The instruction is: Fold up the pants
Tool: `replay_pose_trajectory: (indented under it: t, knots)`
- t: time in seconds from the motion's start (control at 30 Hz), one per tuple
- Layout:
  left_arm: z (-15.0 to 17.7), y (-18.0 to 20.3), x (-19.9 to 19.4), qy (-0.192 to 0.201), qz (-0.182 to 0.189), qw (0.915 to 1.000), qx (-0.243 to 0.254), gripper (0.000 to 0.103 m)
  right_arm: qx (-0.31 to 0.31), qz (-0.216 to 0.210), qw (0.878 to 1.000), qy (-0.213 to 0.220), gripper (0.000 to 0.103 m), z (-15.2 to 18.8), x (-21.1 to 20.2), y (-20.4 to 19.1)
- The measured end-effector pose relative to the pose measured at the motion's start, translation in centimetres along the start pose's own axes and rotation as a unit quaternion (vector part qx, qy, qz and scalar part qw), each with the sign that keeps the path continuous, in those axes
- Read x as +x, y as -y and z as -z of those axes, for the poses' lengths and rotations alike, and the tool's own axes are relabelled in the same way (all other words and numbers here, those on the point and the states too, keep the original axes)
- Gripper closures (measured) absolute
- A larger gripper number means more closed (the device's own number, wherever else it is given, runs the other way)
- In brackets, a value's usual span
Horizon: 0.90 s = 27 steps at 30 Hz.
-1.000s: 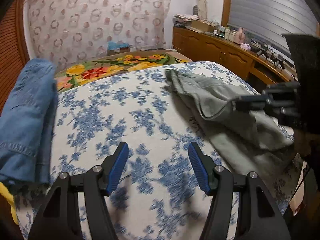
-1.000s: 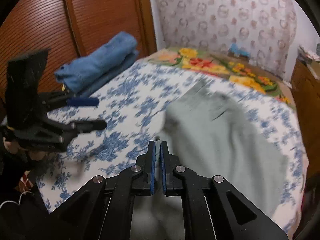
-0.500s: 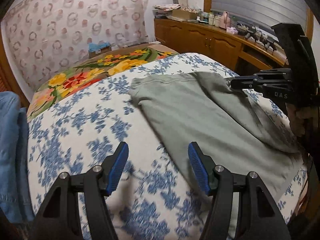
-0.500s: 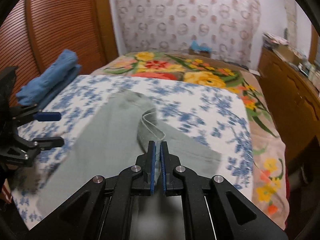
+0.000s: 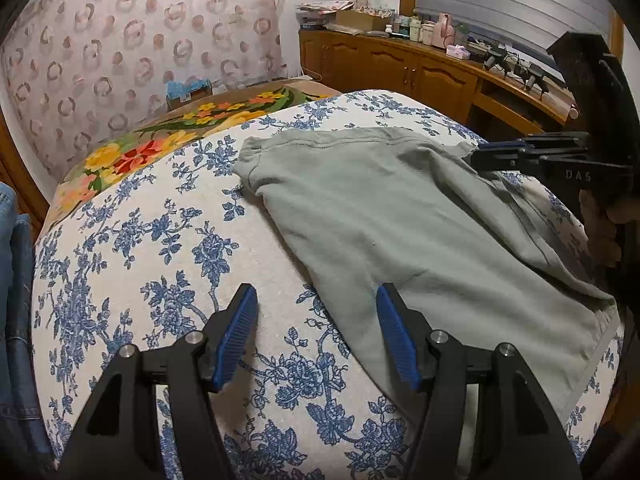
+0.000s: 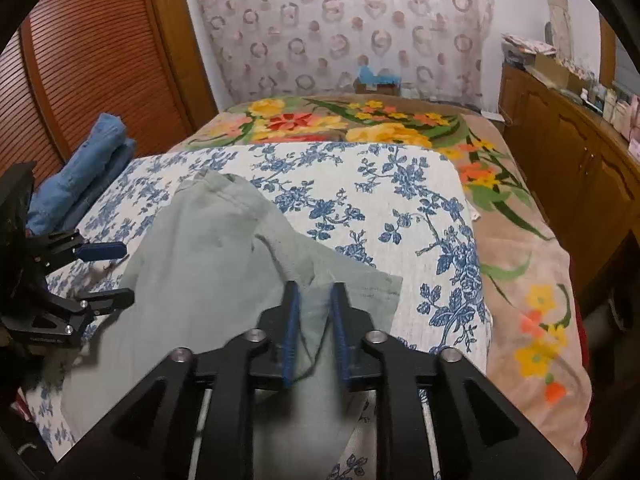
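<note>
Grey-green pants (image 5: 380, 208) lie spread on the blue-flowered sheet (image 5: 140, 240), one corner folded back over itself. My left gripper (image 5: 316, 292) hovers open over the sheet, its right finger just above the pants' near edge, nothing between the fingers. In the right wrist view the pants (image 6: 200, 248) run from the left toward my right gripper (image 6: 314, 286). Its jaws are opening, and a raised fold of the pants stands loose between the blue pads. Each gripper shows in the other's view: right gripper (image 5: 480, 156), left gripper (image 6: 124, 273).
Folded blue jeans (image 6: 80, 172) lie at the bed's left edge by the slatted wooden door. A bright flowered blanket (image 6: 360, 120) covers the far end of the bed. A wooden cabinet (image 5: 400, 68) with clutter on top runs along the right side.
The right gripper carried the pants across the bed and laid them flat, then its shut jaws parted. The left gripper came over to the pants' edge, still open.
</note>
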<state>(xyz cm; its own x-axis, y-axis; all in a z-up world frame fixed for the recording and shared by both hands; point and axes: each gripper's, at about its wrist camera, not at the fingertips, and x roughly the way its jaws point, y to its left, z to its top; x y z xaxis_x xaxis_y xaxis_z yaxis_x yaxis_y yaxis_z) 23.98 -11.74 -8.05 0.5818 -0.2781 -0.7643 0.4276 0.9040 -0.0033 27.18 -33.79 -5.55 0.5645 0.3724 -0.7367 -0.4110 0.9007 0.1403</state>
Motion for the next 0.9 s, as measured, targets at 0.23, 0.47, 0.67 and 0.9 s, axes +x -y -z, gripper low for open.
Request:
replay_pose_trajectory:
  t: [0.23, 0.47, 0.67, 0.9]
  knots:
    - [0.0, -0.4, 0.1, -0.002, 0.009, 0.9999, -0.009, 0.04, 0.012, 0.015, 1.0, -0.022, 0.081, 0.5, 0.8, 0.4]
    - [0.0, -0.4, 0.1, -0.002, 0.01, 0.9999, -0.01, 0.04, -0.005, 0.016, 1.0, -0.024, 0.096, 0.2, 1.1, -0.4]
    - [0.0, -0.5, 0.1, -0.002, 0.01, 0.9999, -0.01, 0.04, -0.013, 0.047, 0.999, 0.012, 0.101, -1.0, -0.2, 0.3]
    - [0.0, -0.4, 0.1, -0.002, 0.01, 0.9999, -0.01, 0.04, -0.005, 0.087, 0.996, 0.02, 0.101, -1.6, -0.1, 2.1]
